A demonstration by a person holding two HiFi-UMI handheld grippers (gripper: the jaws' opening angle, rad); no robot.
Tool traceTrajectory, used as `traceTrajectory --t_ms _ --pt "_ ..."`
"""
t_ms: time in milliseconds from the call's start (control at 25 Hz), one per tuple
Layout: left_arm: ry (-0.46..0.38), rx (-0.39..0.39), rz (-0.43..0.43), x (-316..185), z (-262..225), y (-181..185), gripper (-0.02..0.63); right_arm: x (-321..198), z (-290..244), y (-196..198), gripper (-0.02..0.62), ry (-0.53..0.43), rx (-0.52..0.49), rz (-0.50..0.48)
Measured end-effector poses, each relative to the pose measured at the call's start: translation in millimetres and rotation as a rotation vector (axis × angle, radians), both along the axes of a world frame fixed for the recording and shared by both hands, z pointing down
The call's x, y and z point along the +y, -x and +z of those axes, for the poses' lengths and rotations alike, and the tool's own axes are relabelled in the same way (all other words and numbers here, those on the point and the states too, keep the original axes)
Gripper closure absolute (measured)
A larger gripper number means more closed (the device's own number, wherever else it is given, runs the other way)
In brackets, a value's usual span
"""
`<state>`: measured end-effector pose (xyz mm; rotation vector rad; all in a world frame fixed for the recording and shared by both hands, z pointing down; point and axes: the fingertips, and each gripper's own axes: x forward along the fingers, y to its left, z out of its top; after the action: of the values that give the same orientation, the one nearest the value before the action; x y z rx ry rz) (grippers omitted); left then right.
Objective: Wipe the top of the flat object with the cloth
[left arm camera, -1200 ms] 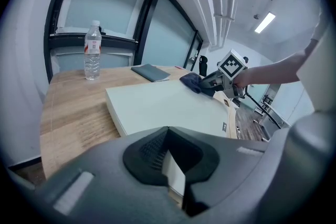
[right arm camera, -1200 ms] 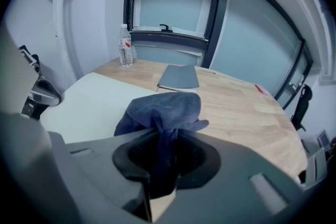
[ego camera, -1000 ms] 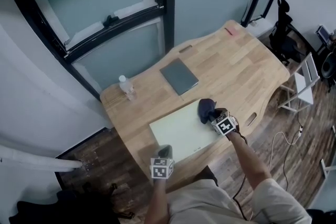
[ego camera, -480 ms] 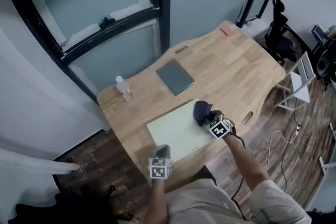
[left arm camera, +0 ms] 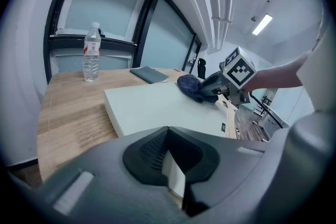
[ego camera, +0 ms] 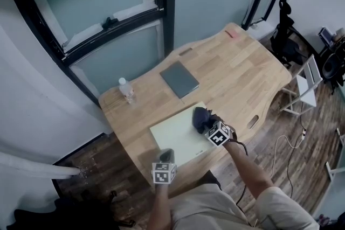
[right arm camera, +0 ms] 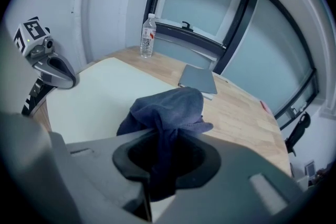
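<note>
A pale flat board lies on the wooden table near its front edge. A dark blue cloth rests bunched on the board's right part, and my right gripper is shut on it; in the right gripper view the cloth hangs out of the jaws onto the board. My left gripper sits at the board's front left edge, jaws closed on a pale sliver of that edge. The left gripper view shows the board with the cloth at its far side.
A clear water bottle stands at the table's back left corner. A grey closed notebook lies behind the board. A small red item is at the far corner. A chair stands to the right of the table.
My right gripper has dragged the cloth leftward across the board, towards its middle. The left gripper has stayed at the board's front edge.
</note>
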<state>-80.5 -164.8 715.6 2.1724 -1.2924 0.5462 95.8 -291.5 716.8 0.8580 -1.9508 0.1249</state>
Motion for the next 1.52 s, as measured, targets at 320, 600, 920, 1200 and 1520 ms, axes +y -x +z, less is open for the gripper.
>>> traceTrajectory --t_ms 320,600,920,1200,1520 --pt "-0.004 0.007 0.004 0 0 1 0.598 13 1 38 0.517 0.001 -0.021 -0.057" --pt "-0.002 0.005 0.010 0 1 2 0.598 28 1 85 0.517 0.008 -0.034 -0.145" --pt "-0.009 -0.001 0.019 1 1 0 0.598 52 0 144 0.517 0.019 -0.055 -0.250" --pt "-0.010 -0.007 0.032 4 1 -1 0.598 73 1 189 0.517 0.046 -0.047 -0.355" --pt "-0.003 -0.008 0.040 21 1 5 0.598 71 1 188 0.517 0.058 -0.086 -0.312"
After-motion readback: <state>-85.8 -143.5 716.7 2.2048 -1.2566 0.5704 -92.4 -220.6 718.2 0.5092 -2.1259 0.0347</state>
